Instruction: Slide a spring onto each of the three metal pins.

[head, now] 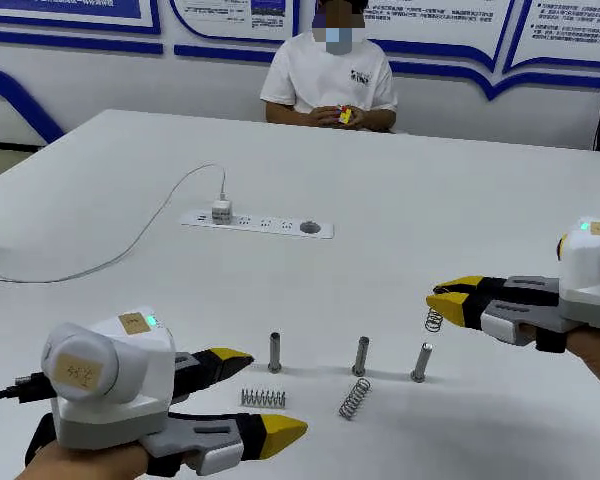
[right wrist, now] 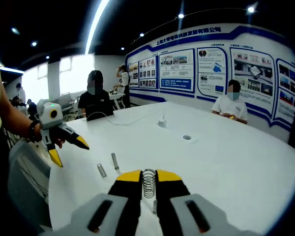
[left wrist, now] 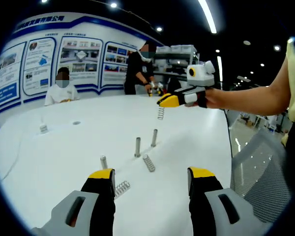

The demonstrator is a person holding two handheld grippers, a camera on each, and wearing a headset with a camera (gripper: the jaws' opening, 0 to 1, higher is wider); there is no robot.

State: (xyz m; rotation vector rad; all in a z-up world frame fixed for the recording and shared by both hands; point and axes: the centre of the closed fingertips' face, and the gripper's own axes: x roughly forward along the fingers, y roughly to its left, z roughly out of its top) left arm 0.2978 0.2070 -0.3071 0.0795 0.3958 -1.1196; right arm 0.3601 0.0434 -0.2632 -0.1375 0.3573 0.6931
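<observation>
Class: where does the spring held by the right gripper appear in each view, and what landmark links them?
Head view: held spring, right of centre, hanging from the right gripper tips.
Left gripper view: upper middle, under the yellow tips.
Right gripper view: bottom centre, between the jaws.
Landmark: the standing metal pins.

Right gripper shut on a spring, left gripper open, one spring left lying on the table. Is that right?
Nearly. Head view shows two springs lying on the table, not one: a flat spring and a slanted spring. Right gripper shut on held spring, left gripper open: correct.
</observation>
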